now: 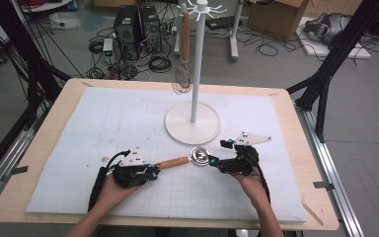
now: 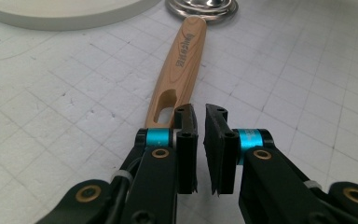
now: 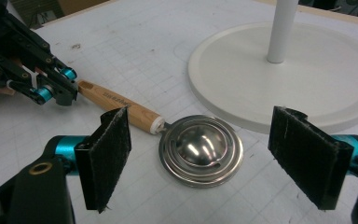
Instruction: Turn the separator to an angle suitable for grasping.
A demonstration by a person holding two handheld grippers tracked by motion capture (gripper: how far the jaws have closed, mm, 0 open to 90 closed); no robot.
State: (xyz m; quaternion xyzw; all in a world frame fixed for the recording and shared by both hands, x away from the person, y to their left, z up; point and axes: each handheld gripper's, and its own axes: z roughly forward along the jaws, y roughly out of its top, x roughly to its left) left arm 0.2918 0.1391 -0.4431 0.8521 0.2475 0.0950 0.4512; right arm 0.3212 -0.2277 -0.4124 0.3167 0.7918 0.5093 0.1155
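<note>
A utensil with a wooden handle (image 1: 172, 162) and a round metal head (image 1: 200, 155) lies flat on the white mat. My left gripper (image 1: 152, 172) sits at the handle's free end. In the left gripper view its jaws (image 2: 200, 112) stand shut with nothing between them, and the slotted handle end (image 2: 168, 105) lies just beside the left jaw. My right gripper (image 1: 219, 152) is at the head's right side. In the right gripper view it (image 3: 200, 121) stands wide open, the metal head (image 3: 200, 149) on the mat just ahead between its pads (image 3: 107, 154). The left gripper (image 3: 56, 86) shows at the handle's far end.
A white stand with a round base (image 1: 192, 123) and a pole rises just behind the utensil. A whisk (image 1: 182, 74) with a wooden handle hangs from one of its hooks. The mat (image 1: 103, 128) covers most of the wooden table; computers and cables lie on the floor beyond.
</note>
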